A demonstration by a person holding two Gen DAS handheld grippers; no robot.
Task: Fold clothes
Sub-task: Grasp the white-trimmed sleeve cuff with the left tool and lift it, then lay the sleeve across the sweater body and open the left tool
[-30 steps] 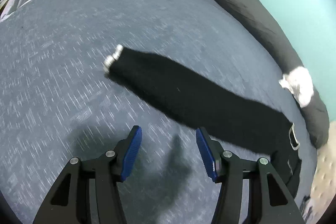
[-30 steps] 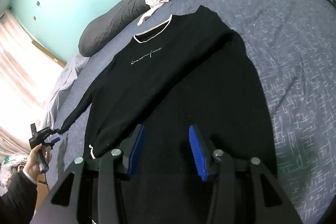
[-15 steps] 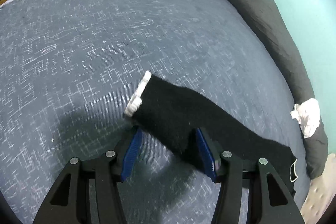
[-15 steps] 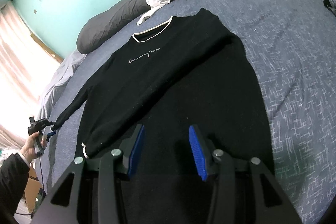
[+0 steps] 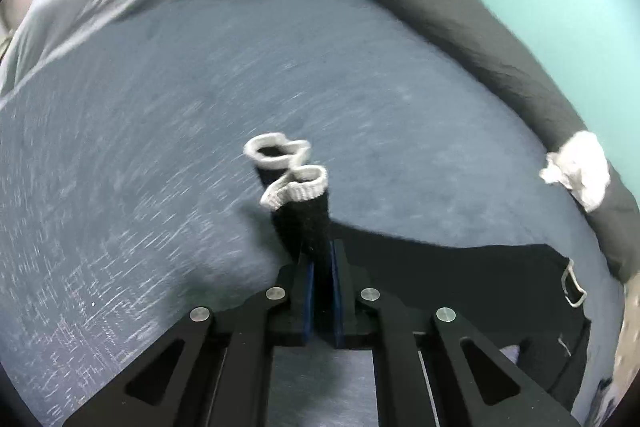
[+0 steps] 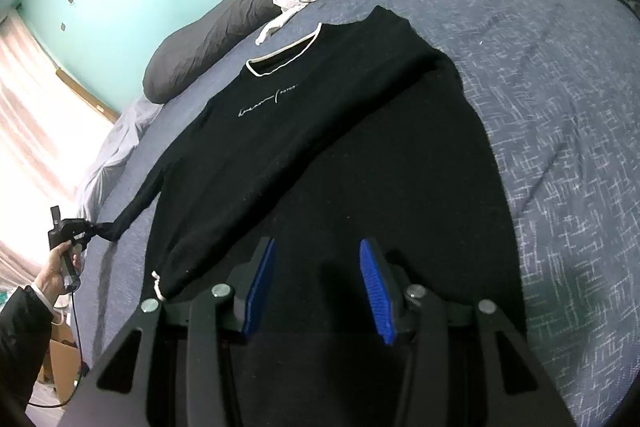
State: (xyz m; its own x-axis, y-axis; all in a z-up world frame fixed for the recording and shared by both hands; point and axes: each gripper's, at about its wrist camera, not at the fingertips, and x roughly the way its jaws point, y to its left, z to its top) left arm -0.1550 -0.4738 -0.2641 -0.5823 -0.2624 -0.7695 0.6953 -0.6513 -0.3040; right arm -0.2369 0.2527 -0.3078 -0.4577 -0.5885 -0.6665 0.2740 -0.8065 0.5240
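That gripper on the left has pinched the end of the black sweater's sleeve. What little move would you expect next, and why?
Probably carrying the sleeve inward, across the sweater's chest. The left gripper has its jaws shut on the sleeve just behind the white cuff, and the sleeve stretches out sideways from a sweater lying flat on the blue bedspread. The right gripper hovers open over the hem, holding nothing.

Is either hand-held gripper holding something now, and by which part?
The left hand-held gripper grips the black sweater by its sleeve end, just behind the white cuff. The right hand-held gripper is open and holds nothing.
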